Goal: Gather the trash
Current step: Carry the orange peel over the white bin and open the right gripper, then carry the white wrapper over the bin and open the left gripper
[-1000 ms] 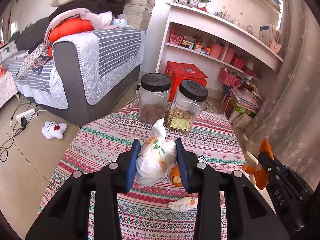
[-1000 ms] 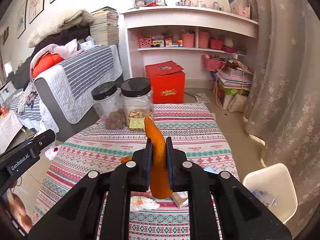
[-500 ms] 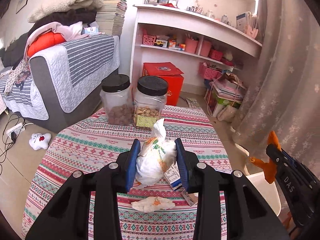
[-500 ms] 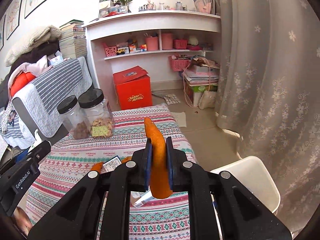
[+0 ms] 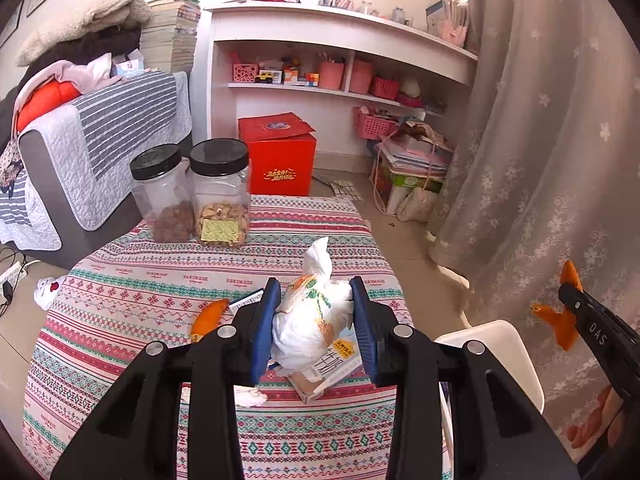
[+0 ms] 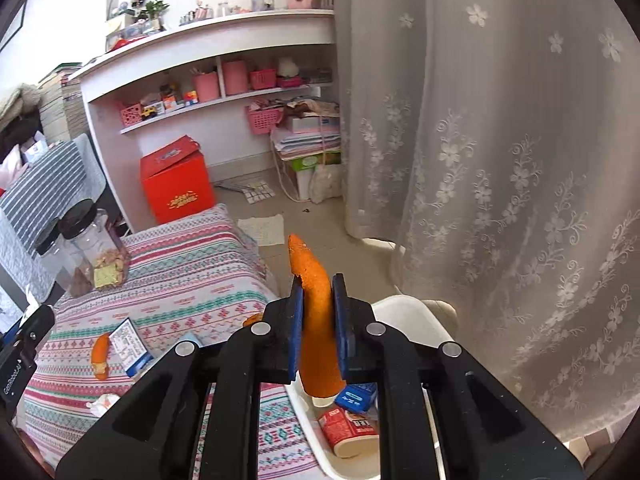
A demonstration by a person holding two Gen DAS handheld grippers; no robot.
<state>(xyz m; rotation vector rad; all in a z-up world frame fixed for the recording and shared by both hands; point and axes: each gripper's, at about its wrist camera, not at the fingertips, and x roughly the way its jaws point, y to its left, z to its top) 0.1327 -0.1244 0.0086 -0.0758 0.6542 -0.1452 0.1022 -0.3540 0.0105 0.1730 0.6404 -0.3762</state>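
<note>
Patterned tablecloth (image 5: 168, 300) not cleared yet. Your left gripper (image 5: 316, 320) clamps white knotted bag (image 5: 310, 320); right gripper (image 6: 316, 316) pinches orange peel (image 6: 314, 304) above white bin (image 6: 404, 312), cartons already inside. Another peel (image 5: 210, 316), boxes, tissue remain.

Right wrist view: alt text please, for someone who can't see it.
The right gripper is shut on an orange peel, above a white bin that already holds cartons. To the left are a striped table, another peel and two jars; a lace curtain hangs on the right.
</note>
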